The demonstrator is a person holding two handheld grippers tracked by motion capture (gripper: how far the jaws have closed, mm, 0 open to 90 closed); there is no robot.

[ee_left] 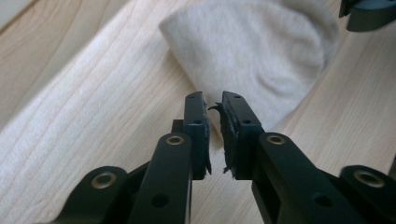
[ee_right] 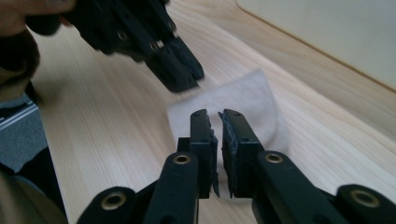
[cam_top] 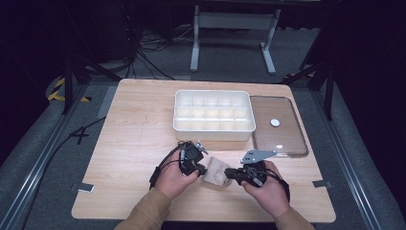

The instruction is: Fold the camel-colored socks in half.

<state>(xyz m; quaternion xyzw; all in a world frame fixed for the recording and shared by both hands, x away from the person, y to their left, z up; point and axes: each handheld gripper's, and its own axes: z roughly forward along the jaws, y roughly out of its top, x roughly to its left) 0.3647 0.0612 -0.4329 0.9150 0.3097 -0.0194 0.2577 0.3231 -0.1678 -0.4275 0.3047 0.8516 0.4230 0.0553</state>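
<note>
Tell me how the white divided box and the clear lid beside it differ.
The white divided box is opaque, while the clear lid is see-through, so the table shows through it. The white divided box stands tall with walls and a grid of compartments; the clear lid lies flat and carries one small white knob in its middle. Both are rounded rectangles set side by side on the wooden table.

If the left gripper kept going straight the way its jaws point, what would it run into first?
Most likely the beige folded cloth on the table: in the left gripper view it lies right past the left gripper. The jaws stand a narrow gap apart, with nothing between them. The depth is hard to judge.
</note>
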